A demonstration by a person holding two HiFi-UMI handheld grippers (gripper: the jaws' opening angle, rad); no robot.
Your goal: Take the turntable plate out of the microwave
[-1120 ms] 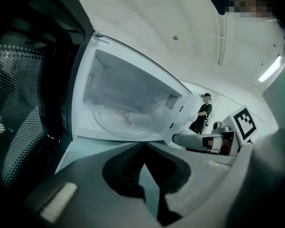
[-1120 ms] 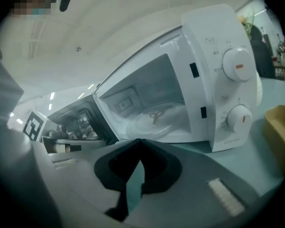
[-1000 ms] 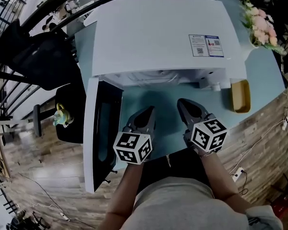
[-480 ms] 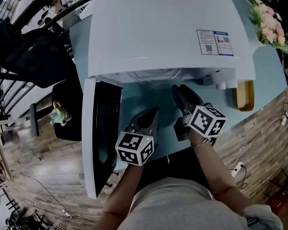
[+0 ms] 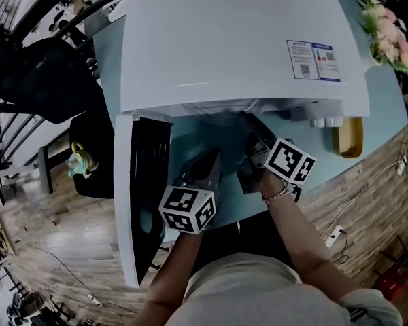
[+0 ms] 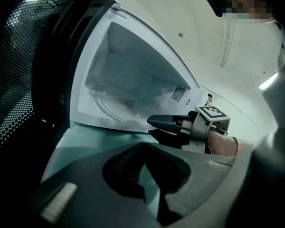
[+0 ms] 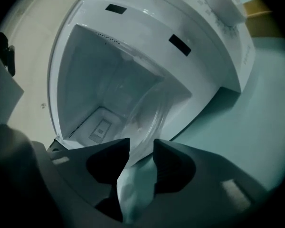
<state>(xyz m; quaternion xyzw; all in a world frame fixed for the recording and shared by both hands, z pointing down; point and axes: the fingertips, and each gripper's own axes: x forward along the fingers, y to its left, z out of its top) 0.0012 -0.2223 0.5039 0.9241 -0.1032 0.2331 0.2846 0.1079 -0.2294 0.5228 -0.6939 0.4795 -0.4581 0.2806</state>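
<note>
One round, clear glass turntable plate (image 7: pixel 148 112)

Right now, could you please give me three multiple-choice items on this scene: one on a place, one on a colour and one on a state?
1. Where is the right gripper? A at the open front of the microwave; B over the yellow tray; C beside the flowers.
2. What colour is the table? A red; B teal; C black.
3. How is the door? A shut; B swung open; C removed.

Answers: A, its tips reach under the microwave's front edge; B, the bare table beside the microwave is teal; B, the door stands out from the cavity.
</note>
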